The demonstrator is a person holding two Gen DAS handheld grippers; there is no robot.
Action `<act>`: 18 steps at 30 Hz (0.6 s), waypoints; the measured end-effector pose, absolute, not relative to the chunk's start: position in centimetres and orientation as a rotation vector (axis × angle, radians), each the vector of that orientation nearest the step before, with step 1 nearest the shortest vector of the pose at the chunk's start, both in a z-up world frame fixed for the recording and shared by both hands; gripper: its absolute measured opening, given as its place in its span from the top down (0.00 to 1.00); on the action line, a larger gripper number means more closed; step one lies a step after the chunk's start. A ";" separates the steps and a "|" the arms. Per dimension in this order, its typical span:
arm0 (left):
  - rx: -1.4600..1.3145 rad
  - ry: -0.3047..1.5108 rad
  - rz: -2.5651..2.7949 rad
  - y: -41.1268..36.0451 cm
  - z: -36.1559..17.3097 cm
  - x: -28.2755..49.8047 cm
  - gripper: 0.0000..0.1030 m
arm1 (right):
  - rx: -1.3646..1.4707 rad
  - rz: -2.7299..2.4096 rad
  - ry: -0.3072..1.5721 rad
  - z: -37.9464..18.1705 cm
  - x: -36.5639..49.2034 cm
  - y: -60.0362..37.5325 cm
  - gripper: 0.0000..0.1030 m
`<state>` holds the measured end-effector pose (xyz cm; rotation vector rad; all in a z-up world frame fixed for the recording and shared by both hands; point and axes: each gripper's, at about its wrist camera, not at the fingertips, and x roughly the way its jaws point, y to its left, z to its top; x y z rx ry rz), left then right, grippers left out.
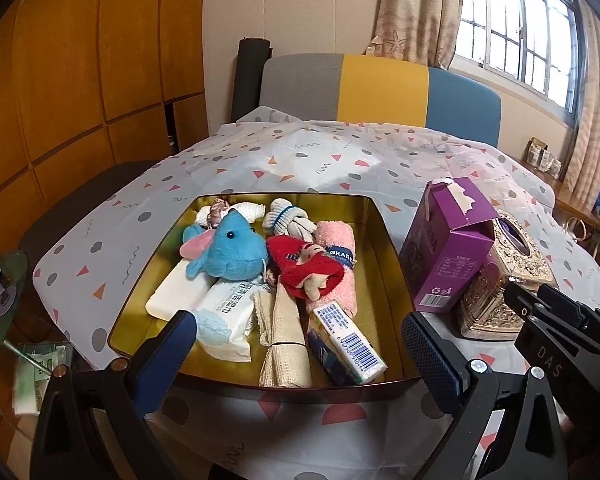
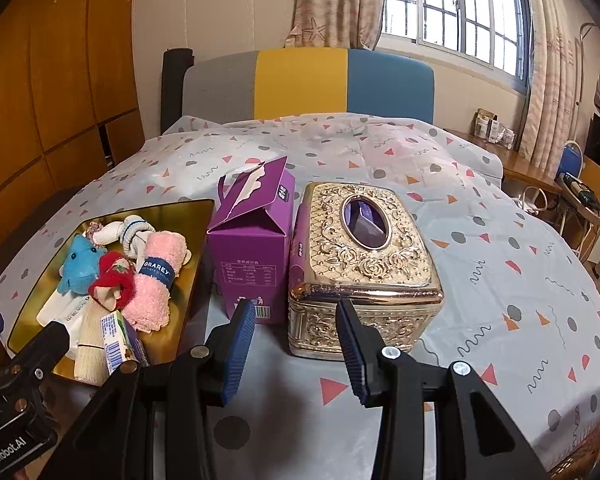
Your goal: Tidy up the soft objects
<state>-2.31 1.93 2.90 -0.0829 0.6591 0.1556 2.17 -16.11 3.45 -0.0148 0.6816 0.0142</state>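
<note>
A gold tray on the patterned tablecloth holds a blue plush toy, a red knitted piece, a rolled pink towel, white socks, a wipes pack, a beige cloth and a tissue pack. My left gripper hangs wide open over the tray's near edge, holding nothing. My right gripper is open and holds nothing. It sits just before an ornate gold tissue box and a purple carton. The tray lies to their left.
A chair with a grey, yellow and blue back stands behind the table. Wooden cupboard doors fill the left. A side table with small items stands at the right by the window. Bare tablecloth spreads right of the gold tissue box.
</note>
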 end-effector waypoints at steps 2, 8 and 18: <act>-0.088 0.662 0.159 2.0 2.8 -2.3 0.00 | -0.015 0.013 0.683 3.4 2.2 -16.1 0.59; -0.094 0.672 0.170 2.2 2.5 -2.2 0.00 | -0.018 0.017 0.687 3.2 2.2 -16.0 0.59; -0.090 0.667 0.171 2.2 2.5 -2.2 0.00 | -0.021 0.024 0.690 3.1 2.2 -15.8 0.59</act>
